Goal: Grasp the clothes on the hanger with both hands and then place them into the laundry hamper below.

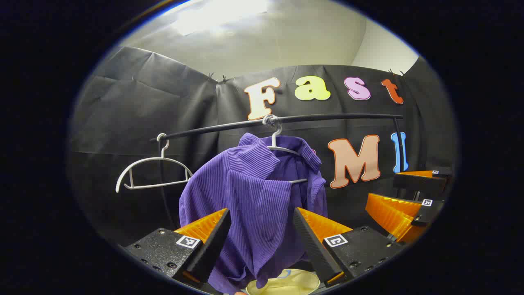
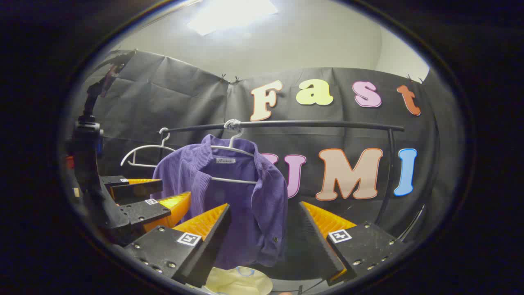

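A purple ribbed shirt [image 1: 254, 192] [image 2: 229, 196] hangs on a white hanger [image 1: 282, 149] [image 2: 231, 149] from a black rail [image 1: 286, 119] [image 2: 286, 123]. My left gripper [image 1: 262, 223] is open, its fingers framing the shirt's front a short way before it. In the right gripper view my right gripper [image 2: 264, 217] is open too, off the shirt's right side, and the left gripper [image 2: 163, 200] shows at the left, open. The right gripper [image 1: 409, 192] appears at the left gripper view's right edge. Below the shirt lies the pale yellow hamper [image 1: 284, 282] [image 2: 239, 280].
An empty white hanger [image 1: 153, 170] [image 2: 143, 153] hangs at the rail's left end. The rail's right upright [image 2: 387, 176] [image 1: 400, 143] drops toward the floor. The black cloth wall stands close behind the rail.
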`<state>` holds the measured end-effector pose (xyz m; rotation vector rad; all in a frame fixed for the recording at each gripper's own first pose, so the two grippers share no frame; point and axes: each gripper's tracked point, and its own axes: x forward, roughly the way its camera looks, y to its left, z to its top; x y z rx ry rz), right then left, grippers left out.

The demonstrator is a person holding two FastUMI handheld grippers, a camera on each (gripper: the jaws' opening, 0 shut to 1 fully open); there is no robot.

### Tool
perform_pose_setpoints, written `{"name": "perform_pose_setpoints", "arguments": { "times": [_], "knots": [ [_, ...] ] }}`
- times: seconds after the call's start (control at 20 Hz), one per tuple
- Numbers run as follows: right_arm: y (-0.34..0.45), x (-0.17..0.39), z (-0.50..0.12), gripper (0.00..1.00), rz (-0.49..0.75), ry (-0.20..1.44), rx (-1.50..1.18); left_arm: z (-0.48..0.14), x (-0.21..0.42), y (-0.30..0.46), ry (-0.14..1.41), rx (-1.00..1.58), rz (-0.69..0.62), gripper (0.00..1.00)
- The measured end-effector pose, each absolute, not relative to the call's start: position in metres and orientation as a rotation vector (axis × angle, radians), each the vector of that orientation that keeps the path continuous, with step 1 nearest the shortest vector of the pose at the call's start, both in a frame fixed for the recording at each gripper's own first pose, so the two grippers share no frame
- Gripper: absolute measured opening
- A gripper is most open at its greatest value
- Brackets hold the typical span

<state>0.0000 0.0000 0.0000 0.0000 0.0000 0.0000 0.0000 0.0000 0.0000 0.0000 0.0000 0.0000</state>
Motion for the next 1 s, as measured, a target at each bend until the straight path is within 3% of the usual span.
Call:
{"name": "perform_pose_setpoints", "arguments": {
  "times": [0.55, 0.6, 0.75, 0.8, 1.0],
  "knots": [
    [-0.01, -0.009, -0.005, 0.93, -0.002, 0.015, -0.019, -0.009, 0.001, -0.006, 0.023, -0.007, 0.01, 0.94],
    [-0.011, -0.009, -0.005, 0.97, -0.002, 0.014, -0.02, -0.009, 0.002, -0.006, 0.022, -0.005, 0.012, 0.94],
    [-0.015, -0.009, -0.006, 0.93, -0.003, 0.016, -0.028, -0.012, 0.004, -0.009, 0.027, 0.001, 0.017, 0.94],
    [-0.017, -0.007, -0.006, 0.97, -0.004, 0.014, -0.028, -0.014, 0.005, -0.009, 0.031, 0.002, 0.02, 0.94],
    [-0.022, -0.005, -0.009, 0.97, -0.005, 0.019, -0.02, -0.024, 0.014, -0.011, 0.051, 0.015, 0.044, 0.94]
  ]
}}
